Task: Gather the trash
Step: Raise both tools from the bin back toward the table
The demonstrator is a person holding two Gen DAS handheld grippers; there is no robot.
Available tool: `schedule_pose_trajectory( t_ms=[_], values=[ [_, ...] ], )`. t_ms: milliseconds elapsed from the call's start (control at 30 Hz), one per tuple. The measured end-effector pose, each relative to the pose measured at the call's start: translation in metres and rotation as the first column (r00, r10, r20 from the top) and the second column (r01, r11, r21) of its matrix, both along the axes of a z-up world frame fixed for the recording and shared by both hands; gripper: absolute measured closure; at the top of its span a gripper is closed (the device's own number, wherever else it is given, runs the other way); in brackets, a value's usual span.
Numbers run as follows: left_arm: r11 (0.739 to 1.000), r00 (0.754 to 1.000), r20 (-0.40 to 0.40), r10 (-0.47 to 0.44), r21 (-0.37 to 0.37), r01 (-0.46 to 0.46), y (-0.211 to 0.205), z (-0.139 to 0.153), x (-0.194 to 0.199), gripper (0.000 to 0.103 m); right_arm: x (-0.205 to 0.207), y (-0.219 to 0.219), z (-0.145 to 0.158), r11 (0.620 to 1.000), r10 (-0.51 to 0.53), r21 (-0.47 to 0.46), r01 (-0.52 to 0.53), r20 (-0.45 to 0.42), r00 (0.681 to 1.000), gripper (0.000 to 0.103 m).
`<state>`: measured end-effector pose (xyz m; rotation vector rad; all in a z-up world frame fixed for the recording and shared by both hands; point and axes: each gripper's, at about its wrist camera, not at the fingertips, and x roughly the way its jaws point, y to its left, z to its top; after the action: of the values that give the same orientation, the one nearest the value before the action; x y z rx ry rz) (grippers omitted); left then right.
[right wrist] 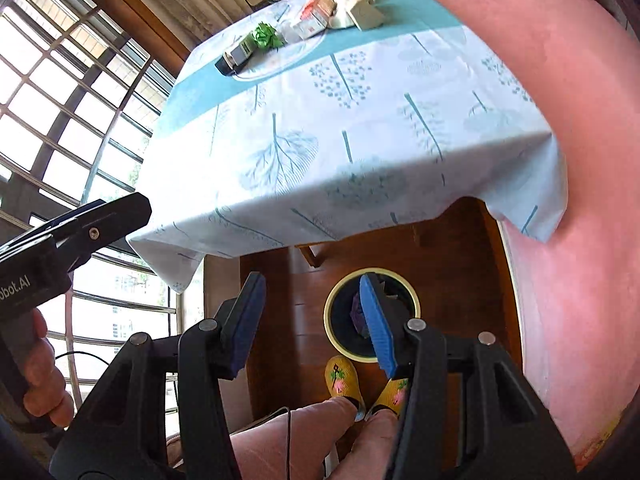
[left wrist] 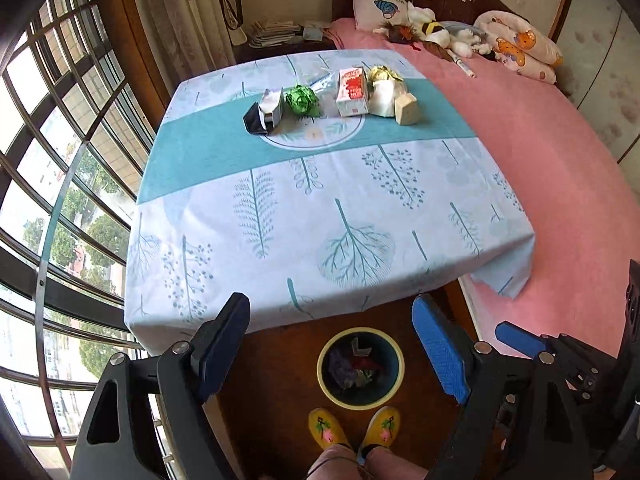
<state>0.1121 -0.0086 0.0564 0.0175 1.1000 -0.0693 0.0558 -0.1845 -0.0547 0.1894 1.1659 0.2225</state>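
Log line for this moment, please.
left gripper: open, empty | right gripper: open, empty | trash bin: partly filled | table: trash remaining

Tablecloth (left wrist: pixel 328 216): matt cloth, printed leaves. Floor (left wrist: pixel 280 360) below it: dark wood, slight gloss. Bin (left wrist: pixel 360 368) on floor near table edge: smooth plastic, pale rim. Green wad (left wrist: pixel 300 99) on cloth: shiny crinkled foil/paper. Carton (left wrist: pixel 352 92) beside wad: printed card. Bedsheet (left wrist: pixel 540 168) right of table: matt pink fabric.
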Motion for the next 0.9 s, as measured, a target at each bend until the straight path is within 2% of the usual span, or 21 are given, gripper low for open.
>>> schedule_pose_trajectory(
  t_ms=[200, 367, 500, 667, 900],
  values=[
    [1.000, 0.998, 0.057, -0.012, 0.000, 0.012, 0.020, 0.027, 0.036, 0.018, 0.028, 0.019, 0.045, 0.999, -0.021, -0.022, 0.023, 0.068, 0.997, 0.057],
    [0.999, 0.997, 0.069, -0.030, -0.009, 0.031, 0.031, 0.034, 0.062, 0.018, 0.057, 0.027, 0.065, 0.997, -0.062, -0.035, 0.066, 0.123, 0.990, 0.057],
    [0.999, 0.998, 0.053, -0.044, -0.005, 0.044, 0.034, 0.025, 0.079, 0.018, 0.079, 0.029, 0.076, 0.994, -0.097, -0.041, 0.105, 0.161, 0.982, 0.057],
    [0.998, 0.998, 0.036, -0.049, -0.049, 0.050, 0.032, 0.010, 0.100, 0.018, 0.107, 0.021, 0.085, 0.990, -0.126, -0.034, 0.134, 0.181, 0.975, 0.057],
    [0.997, 1.000, 0.003, 0.027, -0.068, -0.027, 0.015, -0.015, 0.155, 0.018, 0.165, 0.002, 0.073, 0.994, -0.082, -0.056, 0.093, 0.176, 0.981, 0.057]
  ],
)
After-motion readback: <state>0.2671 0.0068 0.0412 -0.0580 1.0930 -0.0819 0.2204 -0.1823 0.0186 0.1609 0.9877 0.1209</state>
